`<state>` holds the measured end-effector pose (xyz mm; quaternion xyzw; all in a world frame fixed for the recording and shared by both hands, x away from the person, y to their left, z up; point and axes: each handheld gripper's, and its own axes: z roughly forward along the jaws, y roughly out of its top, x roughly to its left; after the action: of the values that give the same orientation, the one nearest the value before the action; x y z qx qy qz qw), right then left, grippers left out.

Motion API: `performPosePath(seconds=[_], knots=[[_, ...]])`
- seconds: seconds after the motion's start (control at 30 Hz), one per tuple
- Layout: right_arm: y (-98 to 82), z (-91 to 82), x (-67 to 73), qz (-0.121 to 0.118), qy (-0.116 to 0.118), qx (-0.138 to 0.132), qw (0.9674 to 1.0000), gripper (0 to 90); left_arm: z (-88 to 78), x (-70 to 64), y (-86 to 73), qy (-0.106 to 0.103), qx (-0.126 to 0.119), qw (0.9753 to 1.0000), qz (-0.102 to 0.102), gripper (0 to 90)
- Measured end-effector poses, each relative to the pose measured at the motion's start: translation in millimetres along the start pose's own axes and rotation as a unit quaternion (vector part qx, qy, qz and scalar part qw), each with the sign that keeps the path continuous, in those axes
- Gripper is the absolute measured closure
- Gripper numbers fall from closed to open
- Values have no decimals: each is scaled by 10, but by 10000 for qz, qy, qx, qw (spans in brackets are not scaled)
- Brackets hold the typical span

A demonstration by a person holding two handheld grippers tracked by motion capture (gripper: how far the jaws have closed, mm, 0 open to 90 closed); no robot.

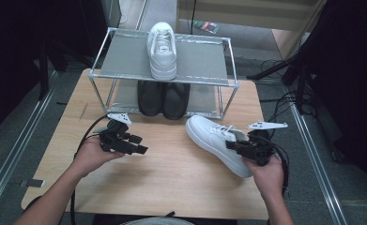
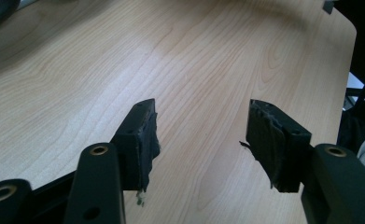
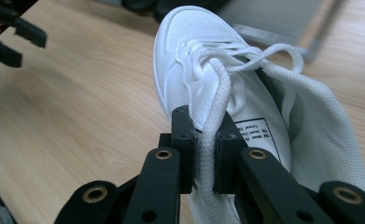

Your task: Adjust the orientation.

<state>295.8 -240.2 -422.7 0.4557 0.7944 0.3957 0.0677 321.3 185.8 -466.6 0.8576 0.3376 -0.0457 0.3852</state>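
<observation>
A white sneaker (image 1: 211,138) lies on the wooden table (image 1: 172,187) at the right, toe pointing toward the rack. My right gripper (image 1: 233,146) is shut on the sneaker's padded collar edge (image 3: 207,154), beside the laces (image 3: 245,56). A second white sneaker (image 1: 162,49) stands on the rack's top shelf. My left gripper (image 1: 138,144) hovers over bare wood at the left, and its jaws stand open with nothing between them (image 2: 201,128). The left gripper (image 3: 12,37) also appears far off in the right gripper view.
A metal two-shelf rack (image 1: 120,51) stands at the table's far edge, with a pair of black shoes (image 1: 164,98) on its lower shelf. Cables (image 1: 279,108) run over the floor at the right. Dark stands flank the table.
</observation>
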Motion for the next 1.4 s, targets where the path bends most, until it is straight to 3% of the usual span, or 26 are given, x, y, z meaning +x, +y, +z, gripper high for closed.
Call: performPosePath(seconds=[0.23, 0.63, 0.9, 1.0, 1.2, 1.4], knots=[[95, 213, 265, -230, 238, 83, 9994, 838, -31, -28, -42, 9, -52, 10000, -23, 496], [204, 634, 656, -704, 440, 260, 9962, 836, -69, -114, -102, 90, -170, 9998, 34, 687], [131, 910, 887, -774, 706, 226, 9942, 834, -96, -153, -124, 145, -225, 9996, 96, 776], [79, 975, 906, -619, 810, 269, 9944, 822, -84, -150, -123, 136, -196, 9996, 119, 775], [-12, 1029, 922, -726, 740, 349, 9940, 698, -65, -155, -106, 119, -175, 9996, 164, 801], [73, 833, 777, -640, 1067, 86, 9922, 833, -9, -183, -81, 136, -126, 9996, 206, 869]])
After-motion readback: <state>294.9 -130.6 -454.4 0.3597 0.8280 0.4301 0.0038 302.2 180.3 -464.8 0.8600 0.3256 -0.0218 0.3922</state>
